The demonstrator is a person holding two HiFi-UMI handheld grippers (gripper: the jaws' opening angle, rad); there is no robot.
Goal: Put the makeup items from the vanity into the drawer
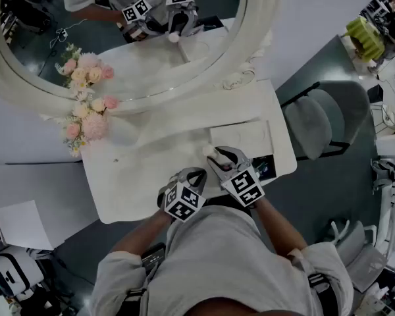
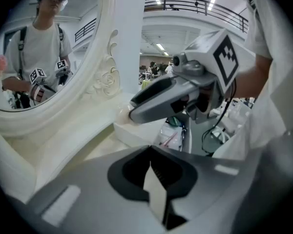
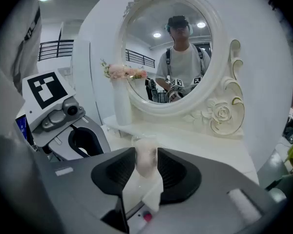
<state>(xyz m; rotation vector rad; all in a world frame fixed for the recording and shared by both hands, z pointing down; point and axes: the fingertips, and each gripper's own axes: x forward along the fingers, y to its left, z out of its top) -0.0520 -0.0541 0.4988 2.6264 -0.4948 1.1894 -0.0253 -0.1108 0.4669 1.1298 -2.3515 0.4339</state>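
My right gripper [image 1: 215, 155] is shut on a small pale pink makeup bottle [image 3: 146, 161], held just above the white vanity top [image 1: 138, 176]. In the head view the bottle [image 1: 209, 151] pokes out past the jaw tips, beside the open drawer [image 1: 264, 168] at the vanity's right front. The left gripper view looks into that drawer [image 2: 174, 136], where some packets lie. My left gripper [image 1: 193, 175] hovers at the front edge, left of the right one, its jaws shut with nothing between them [image 2: 150, 151].
A large oval mirror [image 1: 118, 45] stands at the back of the vanity. A white vase of pink flowers [image 1: 85, 120] sits at the back left. A grey chair [image 1: 326, 120] stands to the right of the vanity. A low white box [image 1: 240, 137] lies behind the drawer.
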